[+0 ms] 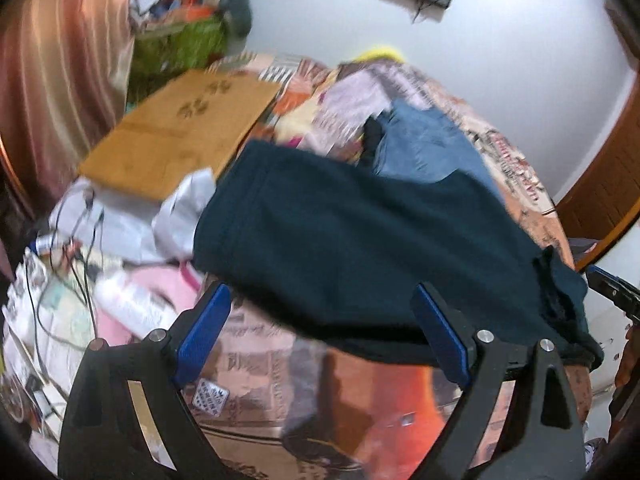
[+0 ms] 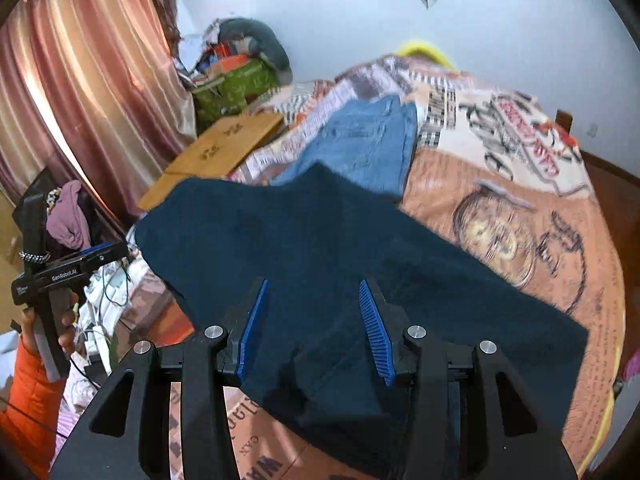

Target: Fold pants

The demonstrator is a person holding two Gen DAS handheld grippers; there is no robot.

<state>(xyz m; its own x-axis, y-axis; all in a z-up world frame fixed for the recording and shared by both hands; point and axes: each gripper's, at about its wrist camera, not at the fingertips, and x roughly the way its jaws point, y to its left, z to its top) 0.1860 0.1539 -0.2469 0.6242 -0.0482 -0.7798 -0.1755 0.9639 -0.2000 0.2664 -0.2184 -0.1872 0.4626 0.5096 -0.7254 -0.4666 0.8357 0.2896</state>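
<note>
Dark teal pants lie spread on the printed bedspread, partly folded, with a bunched end at the right. My left gripper hovers at their near edge, its blue pads wide apart and nothing clamped between them. In the right wrist view the same pants fill the middle. My right gripper stands over them with its jaws partly apart. A ridge of cloth lies below the gap and the pads do not press on it. The left gripper shows at the far left, held by a hand in an orange sleeve.
Blue jeans lie further back on the bed. A brown board rests at the bed's left edge. Cables and a white bottle clutter the near left. A pink curtain and a green bag stand behind.
</note>
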